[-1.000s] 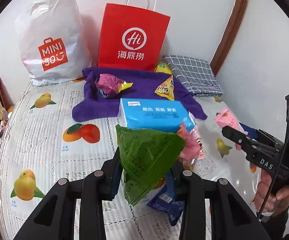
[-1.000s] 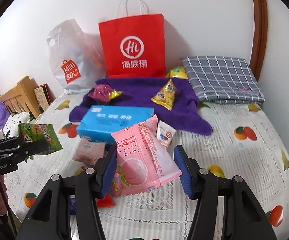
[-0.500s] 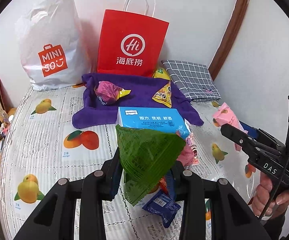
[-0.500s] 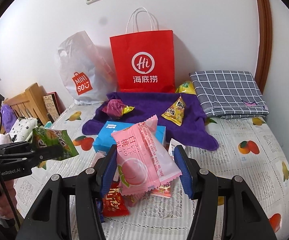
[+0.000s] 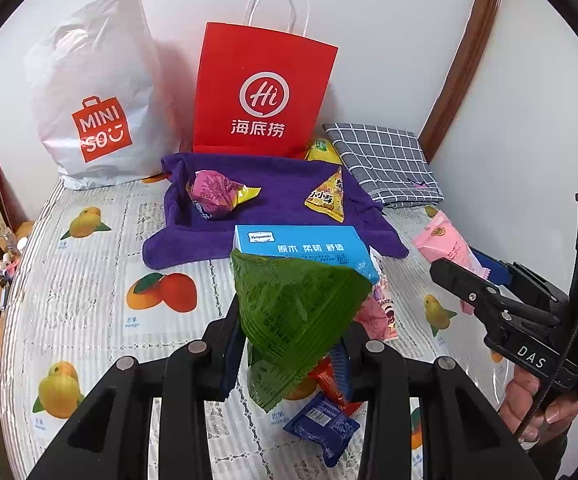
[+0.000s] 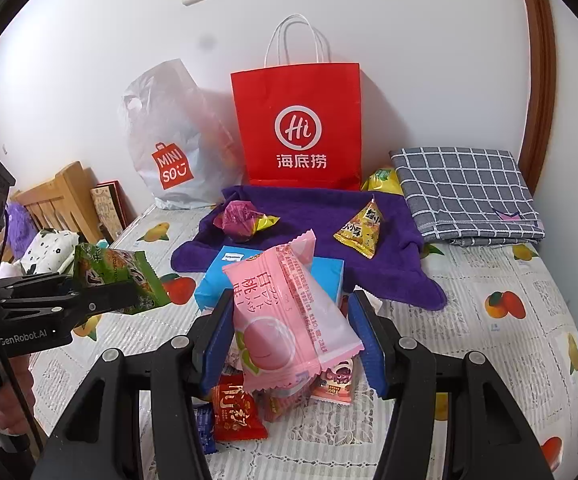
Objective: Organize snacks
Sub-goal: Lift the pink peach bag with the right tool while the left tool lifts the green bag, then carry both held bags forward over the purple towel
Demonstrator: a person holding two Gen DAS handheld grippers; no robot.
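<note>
My left gripper (image 5: 289, 336) is shut on a green snack packet (image 5: 293, 312), held above the table; it also shows in the right wrist view (image 6: 117, 276). My right gripper (image 6: 293, 336) is shut on a pink peach snack packet (image 6: 289, 320), also seen in the left wrist view (image 5: 449, 246). Loose snacks lie below: a red packet (image 6: 235, 410), a blue packet (image 5: 323, 426). A magenta snack (image 5: 213, 194) and a yellow triangular snack (image 5: 327, 198) lie on the purple towel (image 5: 281, 184).
A blue tissue box (image 5: 301, 246) lies in front of the towel. A red paper bag (image 5: 261, 92) and a white Miniso bag (image 5: 97, 92) stand against the wall. A grey checked cloth (image 5: 385, 164) lies at the back right. A wooden headboard (image 6: 57, 200) is at left.
Both grippers have risen and drawn back a little with their packets; the scene looks lower and farther, and more loose snacks show beneath them.
</note>
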